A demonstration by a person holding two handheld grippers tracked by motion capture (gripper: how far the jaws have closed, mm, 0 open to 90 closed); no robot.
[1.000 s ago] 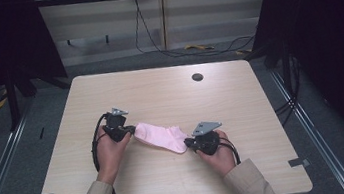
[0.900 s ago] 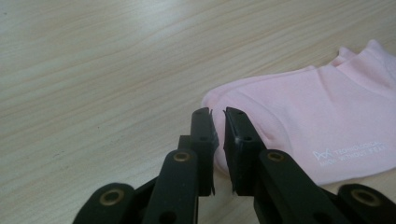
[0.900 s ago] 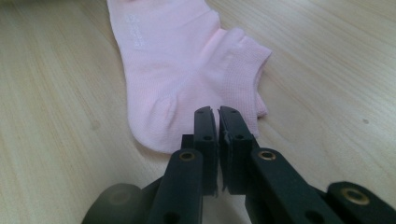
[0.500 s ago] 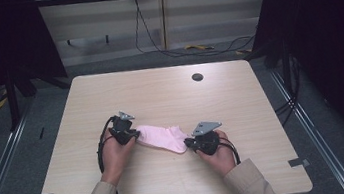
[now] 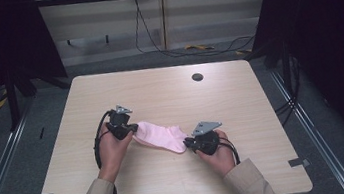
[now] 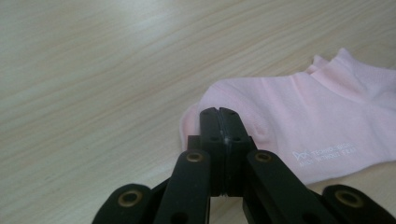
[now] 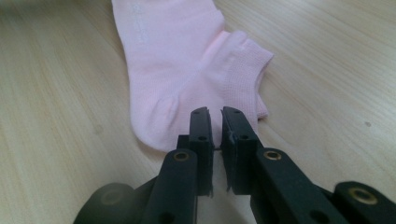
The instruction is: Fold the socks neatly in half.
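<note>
Pinching the pink sock [image 5: 161, 135], which lies mid-bench toward the near edge, the left gripper [image 6: 219, 114] has its jaws clamped on the toe; the right gripper [image 7: 215, 114], jaws slightly apart at the heel, should grip before lifting.

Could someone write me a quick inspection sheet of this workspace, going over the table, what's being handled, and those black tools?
Surface: pale wooden table, with a small dark round fitting near its far edge.
Job's things: one pink sock, lying flat.
Clutter: nothing seen.
Grippers: left hand-held gripper shut on the sock's toe end, having just closed; right hand-held gripper at the heel end, jaws slightly apart, having just opened a little.
Cables: black cable loops from the left gripper.
Surroundings: cables on the floor beyond the table.
</note>
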